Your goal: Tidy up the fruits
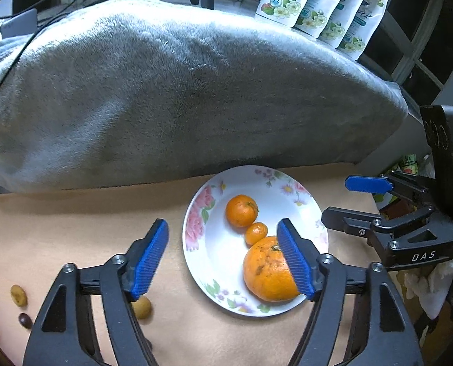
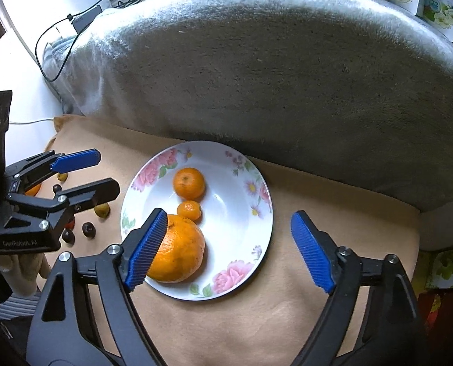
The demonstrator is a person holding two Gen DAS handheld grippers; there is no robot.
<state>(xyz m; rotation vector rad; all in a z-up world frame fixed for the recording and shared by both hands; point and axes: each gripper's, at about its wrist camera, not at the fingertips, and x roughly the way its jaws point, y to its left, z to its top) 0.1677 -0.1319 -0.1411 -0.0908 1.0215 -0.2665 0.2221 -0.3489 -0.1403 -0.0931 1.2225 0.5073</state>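
A white plate with a flower pattern (image 1: 302, 213) (image 2: 241, 238) sits on a tan cloth. It holds a large orange (image 1: 266, 271) (image 2: 180, 250), a medium one (image 1: 241, 210) (image 2: 189, 183) and a tiny one (image 1: 256, 233) (image 2: 190, 209) between them. My left gripper (image 1: 222, 225) (image 2: 107, 172) hovers open over the plate's left edge. Its right pad overlaps the large orange in the left wrist view. My right gripper (image 2: 229, 215) (image 1: 336, 198) is open above the plate, with its left pad over the same orange. Neither gripper holds anything.
Several small fruits lie on the cloth left of the plate: tan ones (image 1: 141, 306) (image 1: 18, 295), dark ones (image 2: 88, 229) (image 1: 25, 320) and a yellow-green one (image 2: 102, 210). A grey fleece blanket (image 1: 180, 91) bulges behind the plate. White pouches (image 1: 318, 6) stand at the far right.
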